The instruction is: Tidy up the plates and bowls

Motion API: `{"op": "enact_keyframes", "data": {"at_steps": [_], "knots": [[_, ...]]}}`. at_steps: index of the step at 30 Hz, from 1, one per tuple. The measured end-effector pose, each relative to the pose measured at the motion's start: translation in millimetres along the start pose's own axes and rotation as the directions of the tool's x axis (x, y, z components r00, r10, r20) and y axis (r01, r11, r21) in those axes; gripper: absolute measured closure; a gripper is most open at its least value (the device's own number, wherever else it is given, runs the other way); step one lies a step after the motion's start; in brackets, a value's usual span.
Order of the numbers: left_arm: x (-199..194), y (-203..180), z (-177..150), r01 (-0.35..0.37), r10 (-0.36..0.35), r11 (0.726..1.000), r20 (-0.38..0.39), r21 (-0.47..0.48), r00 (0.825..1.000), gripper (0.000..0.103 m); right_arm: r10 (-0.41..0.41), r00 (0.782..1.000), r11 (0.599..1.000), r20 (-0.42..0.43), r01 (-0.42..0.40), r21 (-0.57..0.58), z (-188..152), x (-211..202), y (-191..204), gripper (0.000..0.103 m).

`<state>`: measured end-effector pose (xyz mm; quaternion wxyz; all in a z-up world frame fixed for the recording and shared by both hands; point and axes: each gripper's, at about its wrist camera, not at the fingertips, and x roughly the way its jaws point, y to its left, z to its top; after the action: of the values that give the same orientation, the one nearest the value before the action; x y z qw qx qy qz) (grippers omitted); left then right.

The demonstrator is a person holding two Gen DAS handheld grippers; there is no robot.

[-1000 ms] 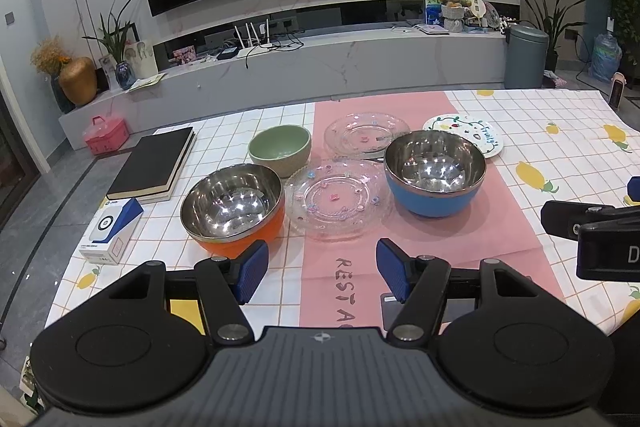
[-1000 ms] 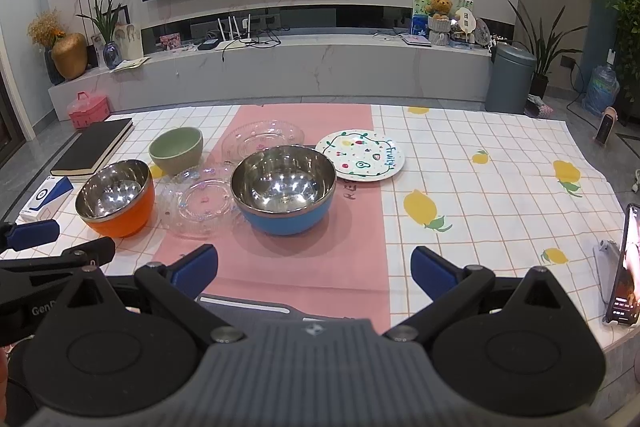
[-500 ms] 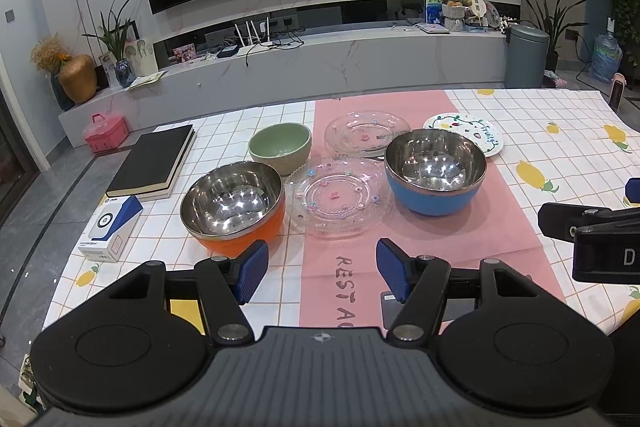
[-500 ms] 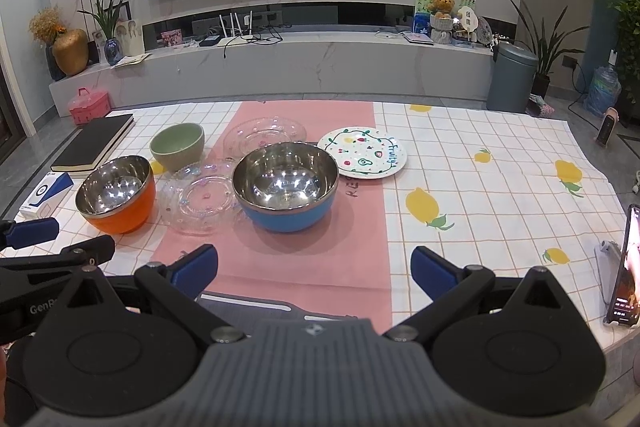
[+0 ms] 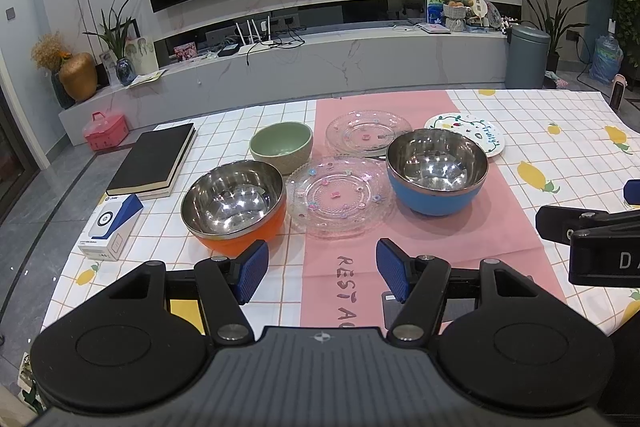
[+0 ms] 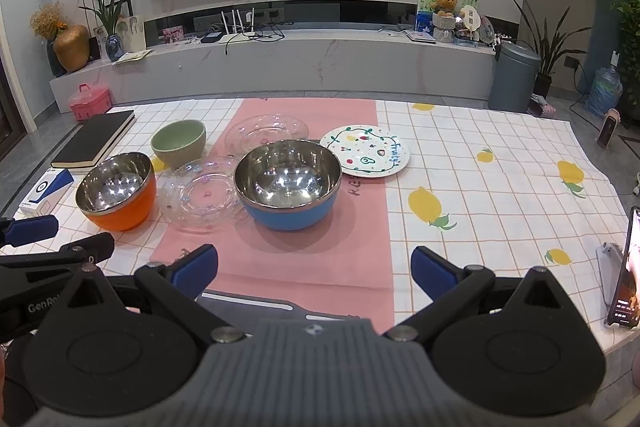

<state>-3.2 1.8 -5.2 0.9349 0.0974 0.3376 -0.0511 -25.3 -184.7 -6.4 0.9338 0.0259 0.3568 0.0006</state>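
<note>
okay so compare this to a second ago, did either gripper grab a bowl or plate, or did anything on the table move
Nothing was grabbed or let go. The right gripper eased slightly forward toward the blue bowl, which now looms a little larger in its view. The left gripper barely shifted. Both stay open and empty. The orange bowl, green bowl, both clear glass plates and the painted plate sit where they were.

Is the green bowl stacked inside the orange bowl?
No, the green bowl stands on the tablecloth by itself behind the orange bowl, whose steel inside is empty.
</note>
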Motion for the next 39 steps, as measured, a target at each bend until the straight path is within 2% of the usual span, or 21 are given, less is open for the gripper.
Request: {"op": "enact_keyframes", "data": {"at_steps": [33,39], "knots": [[5,2,-5,0.005,-0.005,1.000,-0.010,-0.013,1.000,0.029,-0.002,1.000,1.000,-0.023,0.002,-0.001,0,6,1,0.003],[10,0,-4,0.033,-0.033,0.999,-0.012,-0.015,0.999,0.029,-0.006,0.999,1.000,-0.041,0.006,-0.007,-2,16,1,0.003]]}}
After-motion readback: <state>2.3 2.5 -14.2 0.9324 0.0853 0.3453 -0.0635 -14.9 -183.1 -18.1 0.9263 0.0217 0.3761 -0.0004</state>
